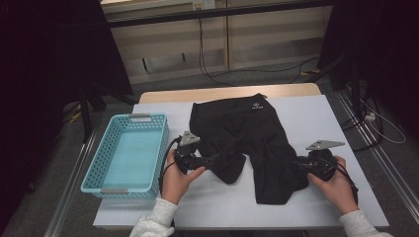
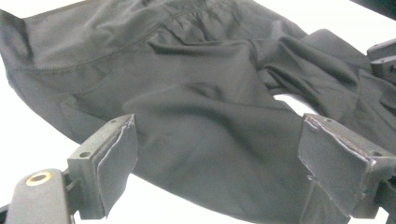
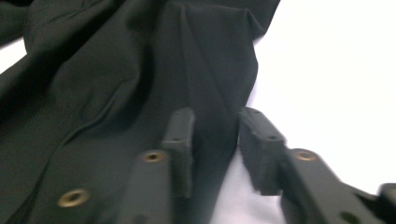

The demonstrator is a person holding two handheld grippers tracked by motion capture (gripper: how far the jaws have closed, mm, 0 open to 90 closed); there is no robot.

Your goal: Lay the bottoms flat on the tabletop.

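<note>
1. High view: the black shorts (image 1: 236, 133) lie spread on the white worktop (image 1: 306, 118), waistband at the far side, the two legs pointing toward you.
2. High view: a blue basket (image 1: 111, 160) stands on the worktop's left part, just beside your left hand (image 1: 177, 178) and apart from the shorts.
3. High view: your left gripper (image 1: 216, 159) lies level, aimed right at the left leg's hem; your right gripper (image 1: 298, 164) lies level too, aimed left at the outer edge of the right leg. Your right hand (image 1: 337, 186) holds it near the worktop's right front.
4. High view: the jaws of both are dark against dark cloth, so you cannot read their gap here.
5. Left gripper view: your jaws stand wide, one pad (image 2: 116, 158) at the left and one at the right, with the leg of the shorts (image 2: 210, 116) lying between and beyond them. The pads do not press on the cloth.
6. Left gripper view: part of the other gripper (image 2: 384, 58) shows at the right edge, at the far leg.
7. Right gripper view: your jaws stand narrow, with an upright fold of the shorts (image 3: 140, 70) between the pads (image 3: 182, 140). A little gap shows on the right pad's side, so the cloth is between the jaws but not clearly pinched.
8. Right gripper view: the fold sits at the cloth's edge, with bare white worktop (image 3: 336, 79) just to its right.
</note>
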